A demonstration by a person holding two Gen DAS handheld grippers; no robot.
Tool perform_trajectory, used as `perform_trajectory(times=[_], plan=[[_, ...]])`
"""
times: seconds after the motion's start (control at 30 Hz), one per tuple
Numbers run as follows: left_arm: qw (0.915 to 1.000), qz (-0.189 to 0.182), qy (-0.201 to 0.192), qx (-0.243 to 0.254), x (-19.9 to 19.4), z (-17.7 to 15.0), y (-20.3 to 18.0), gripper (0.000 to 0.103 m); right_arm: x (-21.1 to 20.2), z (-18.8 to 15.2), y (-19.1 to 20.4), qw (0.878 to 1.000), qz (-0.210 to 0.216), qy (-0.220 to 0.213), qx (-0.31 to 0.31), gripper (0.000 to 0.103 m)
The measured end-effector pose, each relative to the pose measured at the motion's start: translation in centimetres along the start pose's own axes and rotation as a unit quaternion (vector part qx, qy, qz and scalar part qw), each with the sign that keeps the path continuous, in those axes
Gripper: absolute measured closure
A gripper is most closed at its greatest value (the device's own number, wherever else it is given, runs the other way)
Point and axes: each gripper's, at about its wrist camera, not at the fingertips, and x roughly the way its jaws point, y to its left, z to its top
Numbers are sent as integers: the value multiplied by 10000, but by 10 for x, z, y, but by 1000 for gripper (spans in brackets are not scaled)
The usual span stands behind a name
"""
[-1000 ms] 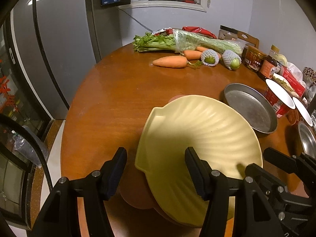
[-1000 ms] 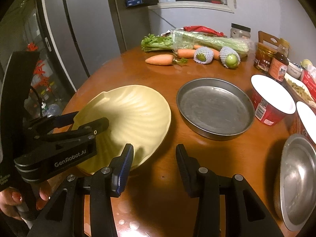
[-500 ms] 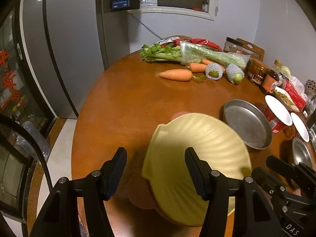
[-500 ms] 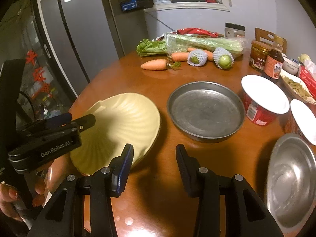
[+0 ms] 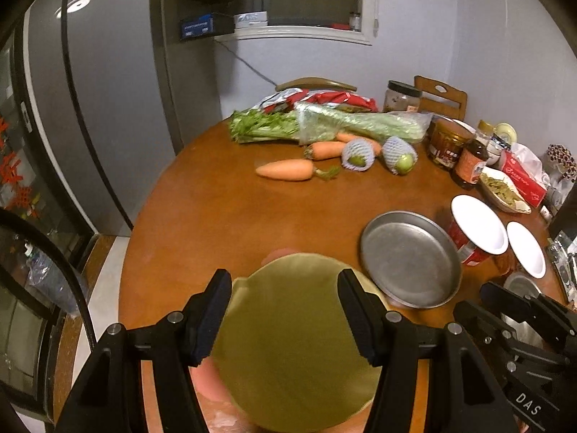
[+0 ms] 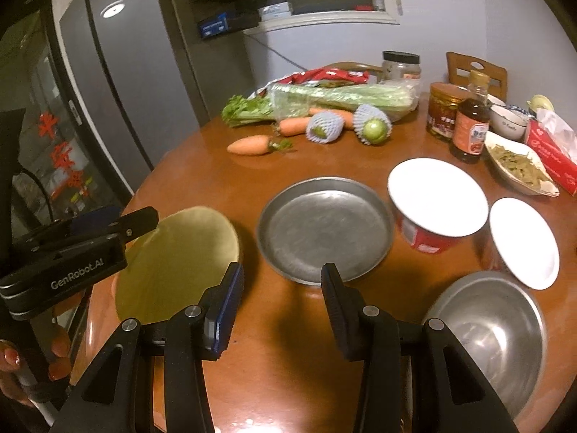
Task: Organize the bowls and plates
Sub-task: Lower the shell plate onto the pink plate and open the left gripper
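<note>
Yellow plate (image 5: 288, 346): sits between the left claw's fingers, low over the near table (image 5: 216, 209) edge; whether the pads press it I cannot tell.
Left claw (image 5: 285, 317): partly spread around the plate, probably to carry it toward a stack.
Metal pan (image 6: 324, 227): just ahead of the right claw, likely the stacking spot.
Right claw (image 6: 279, 306): partly spread, empty, hovering over bare table.
Steel bowl (image 6: 494, 321): just right of the right claw.
</note>
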Motion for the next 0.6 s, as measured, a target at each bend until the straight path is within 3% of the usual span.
perform_trajectory(times=[0.6], plan=[[9989,-214,9,406,11,45,-53,42,-16,29,-54,9986,-284,-132,421,56]])
